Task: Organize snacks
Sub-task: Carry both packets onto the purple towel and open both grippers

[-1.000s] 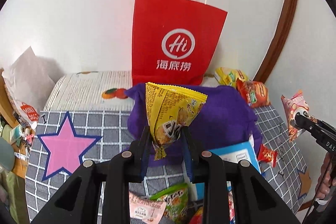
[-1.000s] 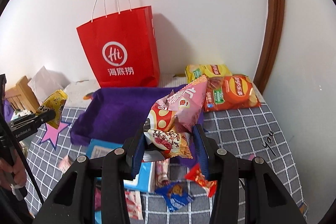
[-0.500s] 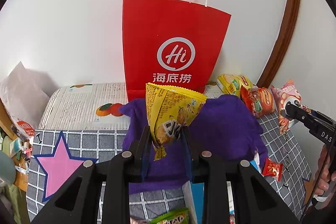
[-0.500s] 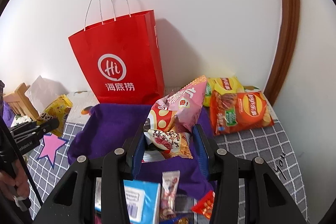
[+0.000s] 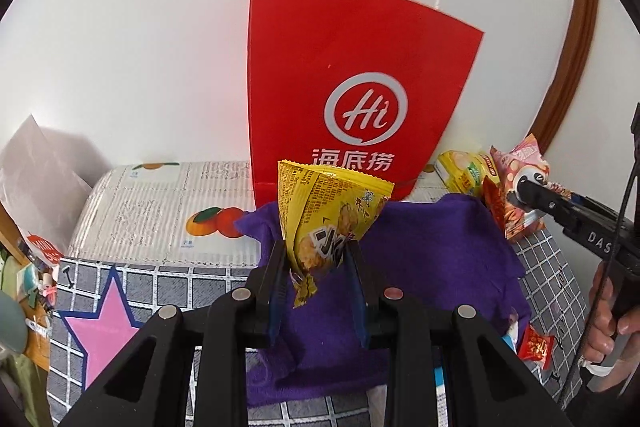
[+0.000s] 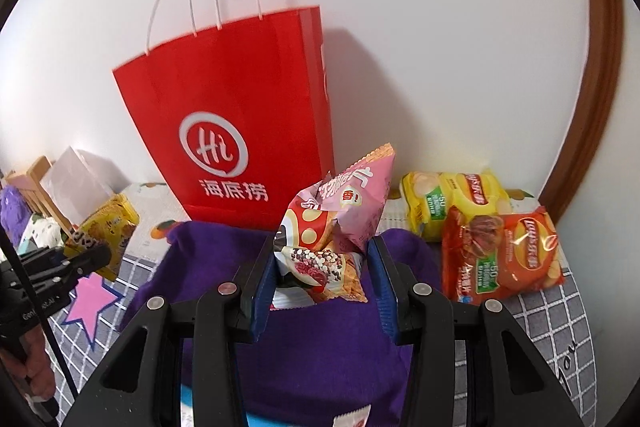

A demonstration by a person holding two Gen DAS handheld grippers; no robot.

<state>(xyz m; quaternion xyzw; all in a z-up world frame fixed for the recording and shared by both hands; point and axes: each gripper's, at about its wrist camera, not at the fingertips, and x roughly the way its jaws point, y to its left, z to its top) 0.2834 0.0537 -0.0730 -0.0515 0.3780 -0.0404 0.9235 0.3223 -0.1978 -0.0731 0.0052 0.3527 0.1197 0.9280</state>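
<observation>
- Left gripper [image 5: 315, 259]: clenched on a yellow snack packet [image 5: 326, 215], pads pinching its lower part; packet held up over the purple cloth bin [image 5: 440, 255]. Packet's bottom seam dangles betw. the fingers; print too creased to read.
- Right gripper [image 6: 322, 267]: grasping a pink snack bag [image 6: 340, 223], crumpled, also above the purple bin, near its back edge. Lower end of bag hidden behind the fingers.
- Red paper bag [image 5: 352, 95] w/ white "Hi" logo stands upright against the wall at the table's back edge, just behind the bin; inside not visible.
- Yellow chip bag [image 6: 452, 203] + orange chip bag [image 6: 500, 259] lie near the back right corner of the table, orange one overlapping the yellow.
- Small red sachet [image 5: 534, 345] on the checked tablecloth [image 5: 180, 283] by the bin's right side, partly cut off by the gripper body.
- Bin's front part blocked by both grippers; contents can't be made out.
- Person's hand [image 5: 612, 319] on the right gripper's handle, cropped at frame edge.
</observation>
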